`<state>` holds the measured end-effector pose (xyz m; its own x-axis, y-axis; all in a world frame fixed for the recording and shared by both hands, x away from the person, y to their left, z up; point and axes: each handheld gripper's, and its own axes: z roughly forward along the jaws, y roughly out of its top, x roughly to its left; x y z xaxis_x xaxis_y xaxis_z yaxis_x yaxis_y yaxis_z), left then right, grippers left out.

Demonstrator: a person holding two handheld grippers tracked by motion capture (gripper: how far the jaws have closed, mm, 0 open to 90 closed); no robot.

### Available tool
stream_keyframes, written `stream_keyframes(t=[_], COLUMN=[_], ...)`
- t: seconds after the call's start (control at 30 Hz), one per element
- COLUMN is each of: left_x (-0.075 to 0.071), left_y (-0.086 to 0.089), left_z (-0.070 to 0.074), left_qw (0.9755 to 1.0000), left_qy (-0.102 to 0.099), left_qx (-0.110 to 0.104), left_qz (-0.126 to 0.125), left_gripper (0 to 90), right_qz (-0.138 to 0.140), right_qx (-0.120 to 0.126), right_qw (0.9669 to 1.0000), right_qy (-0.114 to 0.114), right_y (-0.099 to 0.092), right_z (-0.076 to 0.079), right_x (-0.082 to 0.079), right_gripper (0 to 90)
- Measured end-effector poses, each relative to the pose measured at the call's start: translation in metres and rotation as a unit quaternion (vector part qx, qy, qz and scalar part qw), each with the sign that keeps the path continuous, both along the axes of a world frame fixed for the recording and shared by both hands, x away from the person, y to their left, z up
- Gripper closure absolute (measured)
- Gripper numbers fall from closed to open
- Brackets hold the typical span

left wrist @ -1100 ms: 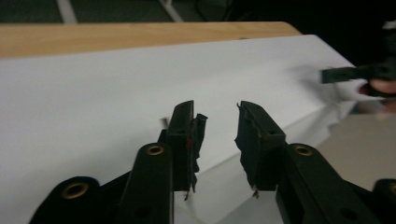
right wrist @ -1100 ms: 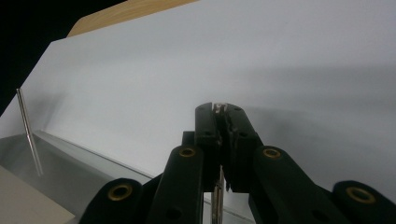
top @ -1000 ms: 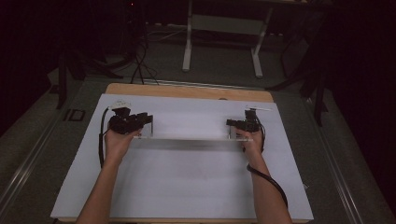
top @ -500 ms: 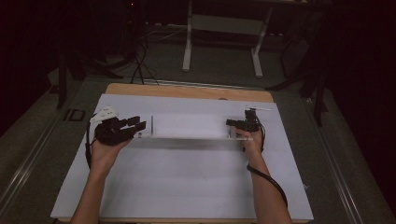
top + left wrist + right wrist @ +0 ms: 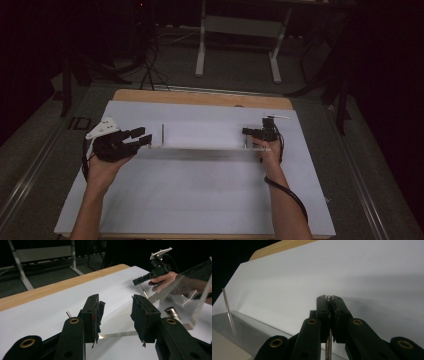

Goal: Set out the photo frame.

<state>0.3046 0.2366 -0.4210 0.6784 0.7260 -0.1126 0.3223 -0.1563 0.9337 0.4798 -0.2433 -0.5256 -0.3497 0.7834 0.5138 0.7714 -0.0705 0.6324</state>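
From the high view, I take the clear acrylic plate (image 5: 205,142) as my landmark: it lies across the middle of the white sheet (image 5: 200,200) with a thin metal rod (image 5: 163,134) standing upright at its left end. My left gripper (image 5: 141,138) sits just off that left end, jaws spread and holding nothing. My right gripper (image 5: 249,132) is at the plate's right end.

In the left gripper view, the jaws stand wide apart with the plate's near edge showing low between them, not touched. A second metal rod (image 5: 143,290) hangs under the far gripper, above the plate's other end, and a small metal cylinder (image 5: 171,311) shows through the plate.

In the right gripper view, my right gripper (image 5: 330,298) is clenched on a thin metal pin that runs down between the jaws. The other rod (image 5: 229,312) stands on the plate well off to the side.

My worry is that the plate has nothing steadying its left end, so a sideways tug on the pinched pin could tilt or slide it and tip the free rod.
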Motion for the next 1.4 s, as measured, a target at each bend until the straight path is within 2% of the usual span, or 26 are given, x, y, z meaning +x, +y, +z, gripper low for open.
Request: stream_keyframes(t=[0.3,0.4,0.53,0.6,0.73,0.83,1.0,1.07,1.3,1.33,1.4], left_x=[-0.011,-0.015,-0.018,-0.019,-0.020,-0.021,-0.023,-0.022,-0.015,-0.011,-0.008], left_y=[0.011,0.015,0.020,0.019,0.020,0.020,0.013,0.010,-0.006,-0.013,-0.017], left_z=[0.001,0.000,-0.002,-0.003,-0.008,-0.013,-0.016,-0.017,-0.015,-0.016,-0.017], left_qw=[0.9998,0.9997,0.9997,0.9996,0.9997,0.9995,0.9985,0.9983,0.9965,0.9959,0.9956], left_qy=[-0.018,-0.024,-0.026,-0.027,-0.024,-0.023,-0.023,-0.025,-0.039,-0.048,-0.051], left_qx=[-0.003,0.001,-0.004,0.003,0.005,0.009,0.032,0.033,0.056,0.062,0.060], left_qz=[-0.005,0.003,-0.002,-0.008,-0.009,-0.020,-0.039,-0.042,-0.047,-0.044,-0.050], left_gripper=[57.3,57.3,57.4,57.3,57.0,57.1,57.1,57.0,54.9,54.9,53.7], right_qz=[0.000,-0.001,-0.003,-0.002,-0.004,-0.002,-0.002,-0.003,0.000,0.000,0.003], right_qx=[0.001,0.002,0.003,0.002,0.003,0.004,0.003,0.003,0.004,0.005,0.005], right_qw=[1.0000,1.0000,1.0000,1.0000,1.0000,1.0000,1.0000,1.0000,1.0000,1.0000,1.0000], right_qy=[-0.001,-0.001,0.000,0.000,0.001,0.000,0.001,0.002,0.003,0.003,0.002], right_y=[0.000,0.000,0.000,0.000,0.000,0.000,0.000,0.000,0.000,0.000,0.000], right_z=[0.000,-0.001,-0.001,-0.001,-0.001,-0.001,-0.001,-0.001,-0.001,-0.001,-0.001], right_x=[0.000,0.000,0.001,0.001,0.001,0.001,0.001,0.001,0.002,0.002,0.002], right_gripper=[85.7,85.7,85.7,85.7,85.7,85.7,85.7,85.7,85.6,85.7,85.6])
